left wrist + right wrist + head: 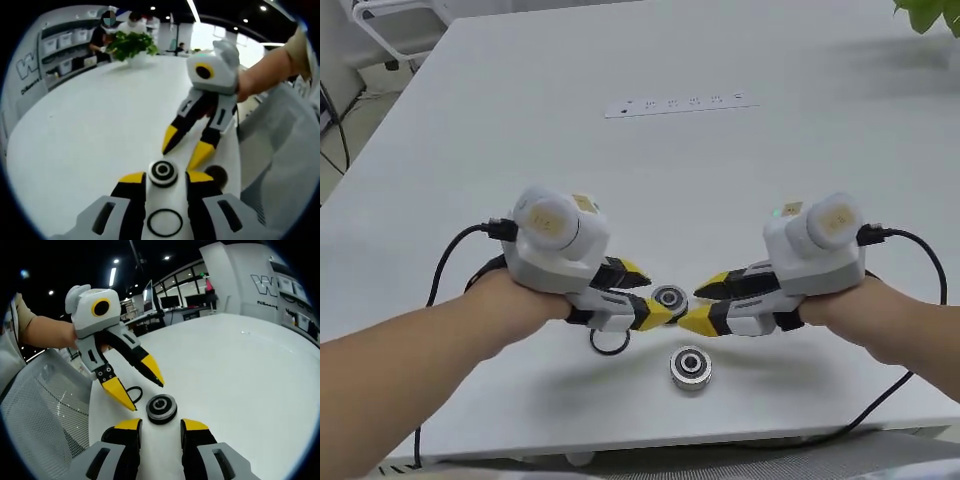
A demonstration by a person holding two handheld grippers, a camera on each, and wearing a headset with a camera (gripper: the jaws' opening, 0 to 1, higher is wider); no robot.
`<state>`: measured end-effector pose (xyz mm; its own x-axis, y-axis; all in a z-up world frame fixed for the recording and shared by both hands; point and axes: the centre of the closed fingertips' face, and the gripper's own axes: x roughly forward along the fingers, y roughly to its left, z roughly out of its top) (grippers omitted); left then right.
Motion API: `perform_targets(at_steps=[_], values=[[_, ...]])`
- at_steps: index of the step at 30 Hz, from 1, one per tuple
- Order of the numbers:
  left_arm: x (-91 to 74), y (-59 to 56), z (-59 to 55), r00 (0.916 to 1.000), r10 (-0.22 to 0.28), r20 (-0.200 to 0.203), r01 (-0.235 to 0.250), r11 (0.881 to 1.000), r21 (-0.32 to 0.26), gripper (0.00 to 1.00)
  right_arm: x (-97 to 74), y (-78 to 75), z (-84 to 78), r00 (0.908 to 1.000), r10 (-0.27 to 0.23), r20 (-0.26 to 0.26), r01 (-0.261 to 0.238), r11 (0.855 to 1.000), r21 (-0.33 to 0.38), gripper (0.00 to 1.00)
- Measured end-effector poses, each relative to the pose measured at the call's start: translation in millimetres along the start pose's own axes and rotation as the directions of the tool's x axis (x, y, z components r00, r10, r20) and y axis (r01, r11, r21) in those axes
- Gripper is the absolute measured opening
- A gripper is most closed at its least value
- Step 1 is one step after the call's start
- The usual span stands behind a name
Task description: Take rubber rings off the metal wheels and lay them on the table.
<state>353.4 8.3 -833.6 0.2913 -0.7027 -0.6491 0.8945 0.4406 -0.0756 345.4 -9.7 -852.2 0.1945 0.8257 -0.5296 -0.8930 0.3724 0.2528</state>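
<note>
A silver wheel (690,367) with a dark hub lies flat on the table (520,130), nearest the person. Left of it lies a loose black ring (610,343). Just beyond it, a second wheel (668,297) sits between the left gripper (658,295) and right gripper (692,305), both with jaws apart.

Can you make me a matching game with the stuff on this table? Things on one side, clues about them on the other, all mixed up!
Things:
1 rubber ring
2 plant
3 socket strip
4 left gripper

Clues:
A green, at the far end of the table
B fingers open, aimed at a wheel
C black, lying flat
D set into the table's middle

Pairs: 1-C, 2-A, 3-D, 4-B.
</note>
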Motion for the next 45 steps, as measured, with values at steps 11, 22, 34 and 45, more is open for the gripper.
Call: perform_targets(at_steps=[11, 22, 34, 45], values=[[10.8, -0.5, -1.4, 0.9997, -0.011, -0.021, 0.011, 1.000, 0.008, 0.27, -0.8, -1.6, -1.4, 1.0000, -0.003, 0.004, 0.003, 1.000, 0.009, 0.29], [17.0, -2.5, 1.1, 0.9997, 0.008, -0.021, -0.007, 0.999, 0.054, 0.18, -0.3, -2.5, -1.9, 1.0000, -0.005, 0.006, 0.005, 1.000, 0.013, 0.28], [18.7, 1.5, -1.1, 0.9988, 0.038, -0.031, -0.036, 0.997, 0.070, 0.14, 6.4, 1.2, 5.1, 0.9999, 0.006, 0.012, -0.006, 1.000, -0.008, 0.28], [17.1, 1.6, -0.7, 0.9982, 0.051, -0.031, -0.049, 0.997, 0.061, 0.14, 14.6, 0.4, 5.6, 1.0000, -0.005, -0.007, 0.004, 0.999, -0.050, 0.27]])
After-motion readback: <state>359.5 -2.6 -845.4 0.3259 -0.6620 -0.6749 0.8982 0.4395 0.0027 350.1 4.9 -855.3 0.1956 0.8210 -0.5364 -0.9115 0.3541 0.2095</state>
